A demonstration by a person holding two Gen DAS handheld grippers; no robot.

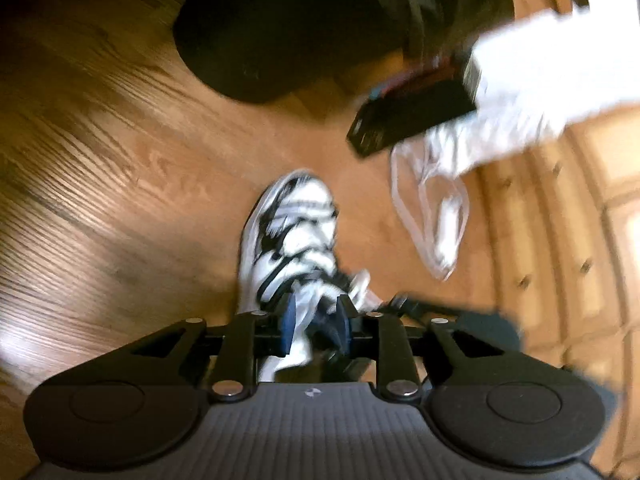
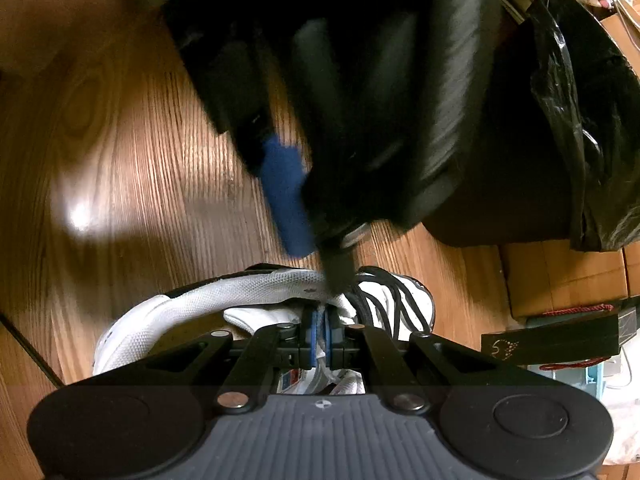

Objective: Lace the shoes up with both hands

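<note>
Shoe [image 1: 290, 236] lay on the floor just ahead of the left gripper [image 1: 314, 324], long axis running away from the jaws — jaws part-open around the tongue/lace. Right gripper [image 2: 320, 336] was nearer, jaws clenched on white tongue fabric [image 2: 320, 354] at the collar.

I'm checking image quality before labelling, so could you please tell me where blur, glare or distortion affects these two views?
Left wrist view: motion blur smears the shoe and white bag; fisheye bends the floorboards. Right wrist view: the left claw is a dark, blurred streak, a glare spot sits on the floor at left, and the right claw stays sharp.
</note>
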